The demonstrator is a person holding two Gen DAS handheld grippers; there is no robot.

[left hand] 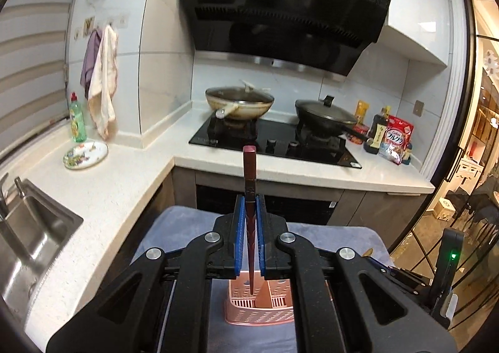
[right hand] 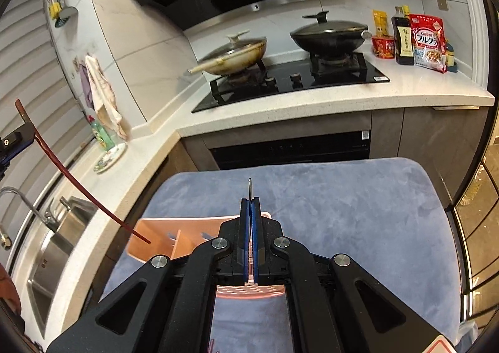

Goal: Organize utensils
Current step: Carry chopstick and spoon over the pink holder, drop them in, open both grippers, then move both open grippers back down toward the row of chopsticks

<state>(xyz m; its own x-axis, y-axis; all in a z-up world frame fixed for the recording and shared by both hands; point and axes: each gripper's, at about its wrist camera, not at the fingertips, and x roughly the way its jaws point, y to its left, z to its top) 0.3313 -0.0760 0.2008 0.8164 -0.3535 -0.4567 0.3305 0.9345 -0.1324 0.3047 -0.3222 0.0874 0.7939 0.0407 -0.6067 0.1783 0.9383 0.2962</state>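
My left gripper point(left hand: 249, 206) is shut on a dark red chopstick point(left hand: 249, 178), held upright with its thin tip down over the pink slotted utensil holder point(left hand: 260, 306). The same chopstick point(right hand: 78, 184) shows in the right wrist view, its tip just above the holder point(right hand: 174, 237). My right gripper point(right hand: 250, 201) is shut on a thin metal utensil point(right hand: 249, 187), seen edge-on, its end sticking out past the fingertips above the holder. The holder stands on a blue-grey cloth point(right hand: 358, 212).
A steel sink point(left hand: 28, 244) and tap lie at the left. A patterned plate point(left hand: 85, 155) and green bottle point(left hand: 77, 119) sit on the counter. Two woks point(left hand: 240, 102) stand on the hob point(left hand: 274, 144). Food packets point(right hand: 427, 41) stand at the far right.
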